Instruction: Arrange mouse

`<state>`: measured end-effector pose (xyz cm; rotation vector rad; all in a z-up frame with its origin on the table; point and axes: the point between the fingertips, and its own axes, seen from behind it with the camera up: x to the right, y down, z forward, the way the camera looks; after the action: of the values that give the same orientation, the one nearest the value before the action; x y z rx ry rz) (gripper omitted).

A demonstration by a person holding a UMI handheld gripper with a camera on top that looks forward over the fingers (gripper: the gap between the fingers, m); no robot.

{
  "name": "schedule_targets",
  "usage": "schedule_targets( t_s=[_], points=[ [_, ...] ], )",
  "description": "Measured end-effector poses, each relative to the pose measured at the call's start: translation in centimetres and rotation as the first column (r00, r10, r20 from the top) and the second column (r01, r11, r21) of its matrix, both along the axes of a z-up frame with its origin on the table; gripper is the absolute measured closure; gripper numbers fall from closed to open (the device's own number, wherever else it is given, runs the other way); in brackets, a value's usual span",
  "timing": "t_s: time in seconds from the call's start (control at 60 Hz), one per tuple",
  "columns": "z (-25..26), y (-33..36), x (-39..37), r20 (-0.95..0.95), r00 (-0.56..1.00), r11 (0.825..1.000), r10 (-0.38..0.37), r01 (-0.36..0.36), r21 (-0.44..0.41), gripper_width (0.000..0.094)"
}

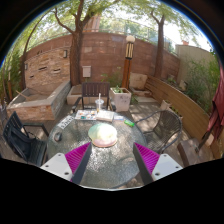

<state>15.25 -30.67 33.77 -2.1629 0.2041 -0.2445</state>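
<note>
The gripper [112, 158] stands open, holding nothing. Beyond its fingers sits a round glass table [105, 150], a brick wall [95, 58] behind.

The gripper view looks forward and slightly down from above a nearby glass table [108, 150] toward a far brick wall [90, 60].

No readable text, labels, brands or numbers anywhere (brick wall [100, 55] and glass table [105, 150] checked too).
</note>
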Motion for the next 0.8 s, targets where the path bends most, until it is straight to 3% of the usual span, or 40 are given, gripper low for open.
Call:
schedule_targets(
  t_s=[0.133,0.333,0.5,0.567,0.8],
  points=[
    [-2.5,-0.5,0.2,0.01,1.0,1.0,-0.006,0.006,-0.028,0.0083],
    [-13.4,-1.6,-2.4,-0.032,0.999,0.99,0.035,-0.039,-0.135,0.0086],
    [-21.7,-0.6,-10.7,-0.103,0.984,0.961,0.144,-0.164,-0.221,0.0083],
    [-24.1,1.9,-15.2,-0.145,0.974,0.951,0.176,-0.206,-0.231,0.0081],
    [-28.7,18.3,-27.8,-0.198,0.95,0.953,0.241,-0.27,-0.137,0.0082]
  ],
)
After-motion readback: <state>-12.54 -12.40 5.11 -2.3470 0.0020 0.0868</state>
